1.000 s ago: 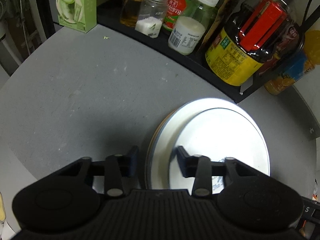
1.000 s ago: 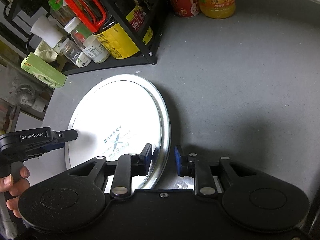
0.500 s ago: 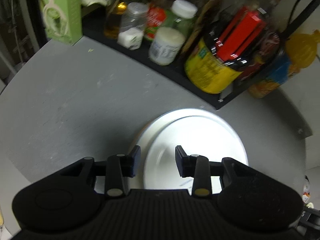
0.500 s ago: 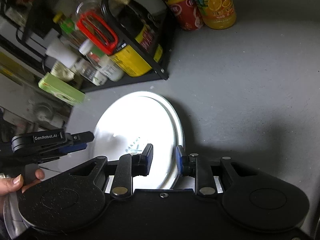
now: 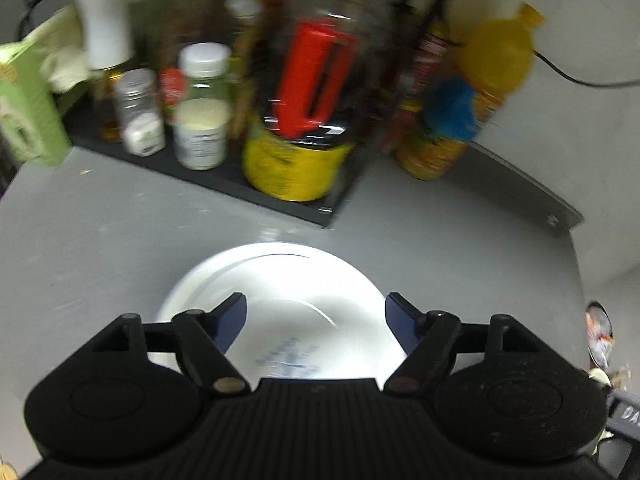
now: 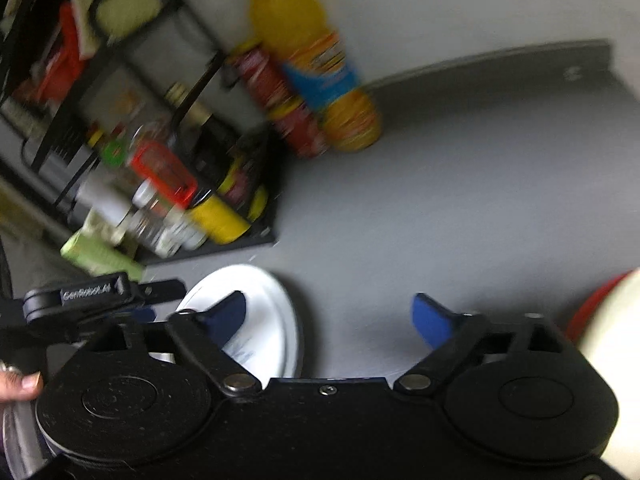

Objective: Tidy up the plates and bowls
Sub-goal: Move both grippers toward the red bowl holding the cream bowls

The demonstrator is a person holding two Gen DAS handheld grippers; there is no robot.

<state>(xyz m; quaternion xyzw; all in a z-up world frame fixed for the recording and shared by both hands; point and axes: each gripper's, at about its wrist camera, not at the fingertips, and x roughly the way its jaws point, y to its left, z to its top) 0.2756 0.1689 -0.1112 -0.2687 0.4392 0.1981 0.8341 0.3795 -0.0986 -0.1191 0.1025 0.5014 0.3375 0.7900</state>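
A stack of white plates (image 5: 280, 280) with faint blue print lies flat on the grey counter (image 5: 100, 240). In the left wrist view my left gripper (image 5: 316, 312) hangs open above the near half of the stack, holding nothing. In the right wrist view the same plates (image 6: 268, 320) sit low and left, and my right gripper (image 6: 328, 316) is open and lifted, its left finger (image 6: 224, 312) over the plate and its right one over bare counter. A white bowl with a red rim (image 6: 600, 320) shows at the right edge. The left gripper (image 6: 100, 300) appears at the left.
A black rack (image 5: 240, 176) of jars and bottles stands behind the plates, with a green box (image 5: 28, 120) at its left. An orange juice bottle (image 6: 320, 64) and a red can (image 6: 280, 104) stand by the wall. A hand (image 6: 16, 380) holds the left gripper.
Both grippers have opened wide, letting go of the plate rim, and have pulled up and back from the stack. Both views are blurred by the motion, and the bowl has come into sight.
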